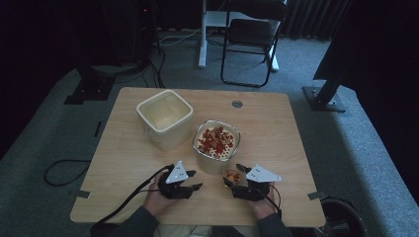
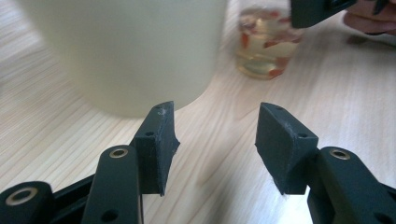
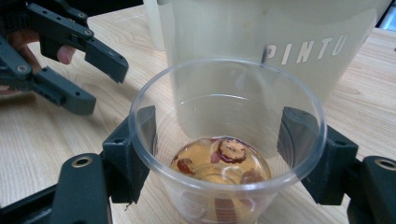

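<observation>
A small clear plastic cup (image 3: 224, 158) holding a few red pieces in pale liquid stands on the wooden table (image 1: 276, 123). My right gripper (image 3: 219, 135) is shut on it, one pad against each side of its wall. In the high view the cup (image 1: 232, 174) sits at the right gripper (image 1: 233, 176), just in front of a cream tub (image 1: 212, 165) filled with red and tan pieces. My left gripper (image 2: 215, 135) hovers open over bare wood, with nothing between its jaws. It faces that tub (image 2: 130, 51) and the cup (image 2: 264, 44). In the high view the left gripper (image 1: 195, 179) is left of the cup.
A second, empty cream tub (image 1: 168, 138) stands behind and to the left of the filled one. The filled tub (image 3: 261, 37), marked PINTU, rises right behind the cup. The left gripper (image 3: 100, 84) shows at upper left. A folding chair (image 1: 249, 44) stands beyond the table.
</observation>
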Tool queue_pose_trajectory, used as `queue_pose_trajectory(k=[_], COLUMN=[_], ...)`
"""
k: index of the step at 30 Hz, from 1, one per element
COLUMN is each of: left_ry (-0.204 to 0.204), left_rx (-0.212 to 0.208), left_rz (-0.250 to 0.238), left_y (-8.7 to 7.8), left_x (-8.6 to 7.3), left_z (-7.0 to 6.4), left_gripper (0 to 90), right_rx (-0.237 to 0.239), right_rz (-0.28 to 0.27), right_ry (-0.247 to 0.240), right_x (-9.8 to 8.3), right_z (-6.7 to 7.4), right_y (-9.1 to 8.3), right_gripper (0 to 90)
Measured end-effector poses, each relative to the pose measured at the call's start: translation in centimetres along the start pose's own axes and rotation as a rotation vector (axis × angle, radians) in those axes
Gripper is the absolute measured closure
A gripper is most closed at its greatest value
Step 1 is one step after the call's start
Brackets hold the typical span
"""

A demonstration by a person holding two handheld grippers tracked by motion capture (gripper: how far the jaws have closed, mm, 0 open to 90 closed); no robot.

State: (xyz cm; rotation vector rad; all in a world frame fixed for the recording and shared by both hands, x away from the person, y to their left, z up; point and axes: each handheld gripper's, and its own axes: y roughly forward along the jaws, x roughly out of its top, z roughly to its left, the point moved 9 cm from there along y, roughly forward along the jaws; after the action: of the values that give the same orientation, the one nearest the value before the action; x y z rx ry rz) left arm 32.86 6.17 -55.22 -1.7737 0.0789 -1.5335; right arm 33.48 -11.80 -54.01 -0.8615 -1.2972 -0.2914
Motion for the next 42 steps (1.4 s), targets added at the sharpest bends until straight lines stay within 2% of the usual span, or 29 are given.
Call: queue_pose_trajectory(k=[5,12,14,17,23,32,37,42], left_ry=[-0.032,-0.063,-0.068,-0.074,-0.099,-0.147,-0.164,-0.166], left_rx=[0.031,0.041,0.040,0.049,0.080,0.134,0.149,0.159], left_rz=[-0.007,-0.017,-0.016,-0.012,0.002,0.012,0.008,0.008], left_y=[-1.0,-1.2,-1.2,-1.3,-2.0,-3.5,-3.9,-4.2], left_x=[-0.7,-1.2,-1.3,-1.5,-2.5,-4.0,-4.3,-4.3], left_z=[1.2,1.9,2.0,2.2,3.3,5.2,5.7,5.9], left_gripper=[48.0,48.0,48.0,47.8,47.5,47.1,46.9,46.9], right_rx=[-0.009,-0.016,-0.015,-0.041,-0.114,-0.186,-0.214,-0.239], right_rz=[-0.006,-0.010,-0.014,-0.016,-0.020,-0.006,-0.006,-0.005], right_ry=[-0.015,-0.021,-0.012,-0.026,-0.009,0.011,0.024,0.014], right_x=[0.0,-0.1,-0.1,-0.1,0.3,1.5,2.0,3.1], right_z=[0.0,-0.2,-0.2,-0.4,-1.9,-4.5,-5.5,-6.2], right_y=[0.2,0.5,0.5,0.3,-0.9,-2.2,-2.5,-2.8], right_gripper=[27.8,28.0,30.6,34.0,34.9,34.9,35.4,36.0])
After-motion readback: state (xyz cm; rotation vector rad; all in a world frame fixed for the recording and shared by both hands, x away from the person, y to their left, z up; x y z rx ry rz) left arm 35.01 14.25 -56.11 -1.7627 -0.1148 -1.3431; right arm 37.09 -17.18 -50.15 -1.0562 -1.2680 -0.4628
